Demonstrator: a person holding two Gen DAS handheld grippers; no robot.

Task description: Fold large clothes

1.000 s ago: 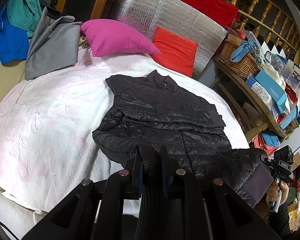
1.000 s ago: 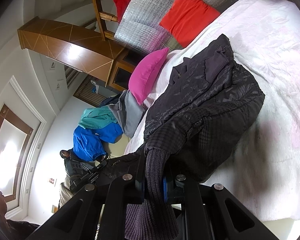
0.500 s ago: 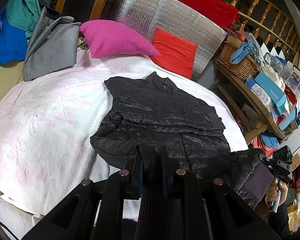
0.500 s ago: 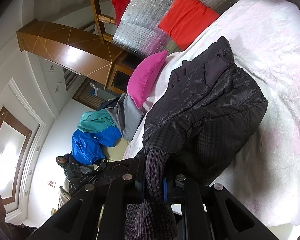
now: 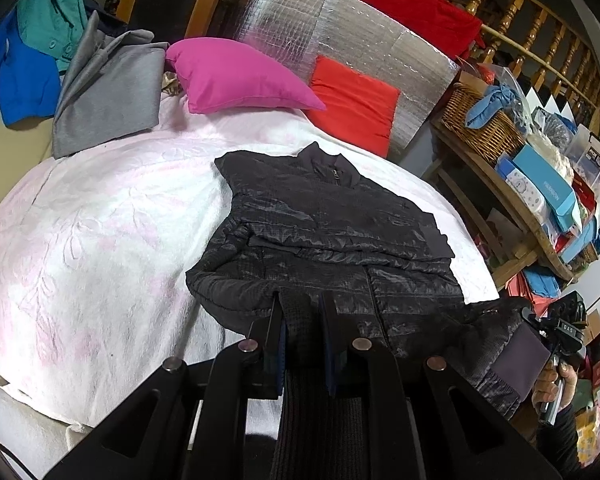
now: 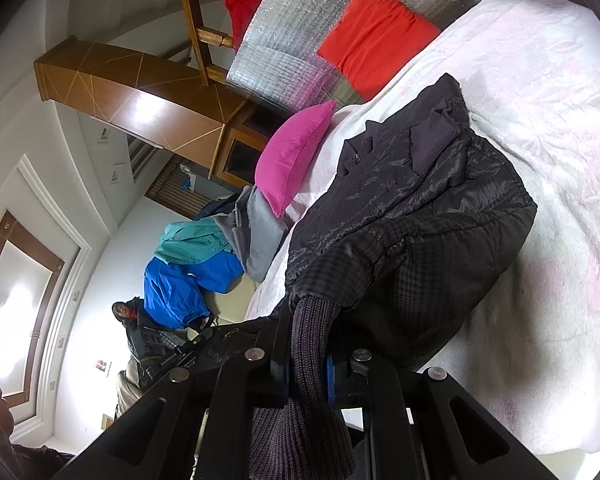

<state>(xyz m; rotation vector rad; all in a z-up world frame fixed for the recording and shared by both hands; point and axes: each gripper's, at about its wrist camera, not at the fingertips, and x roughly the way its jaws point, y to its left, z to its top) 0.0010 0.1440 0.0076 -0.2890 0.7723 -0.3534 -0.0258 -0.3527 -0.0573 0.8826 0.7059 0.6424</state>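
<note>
Nothing much has moved since a second ago: both my hands have stayed where they were, and only the near hem of the black quilted puffer jacket [image 5: 332, 240] sits slightly farther up on the bed than before. It lies face up on the white bedspread with a pale pink leaf pattern [image 5: 92, 240], its collar pointing away from me toward the magenta pillow [image 5: 236, 76] and the red cushion [image 5: 352, 100], so its long axis runs from me to the head of the bed. My left gripper [image 5: 302, 332] is closed tight on the ribbed knit hem at the near left corner, and my right gripper [image 6: 308, 364] is closed the same way on the ribbed band at the near right corner. I judge the task is about half done: both sleeves look already laid across the body, and the bottom is lifted. What is left, I think, is to carry the hem up to the collar, let go and smooth it. A grey garment [image 5: 108, 96] and a blue and teal one [image 5: 24, 60] lie well apart at the far left.
</note>
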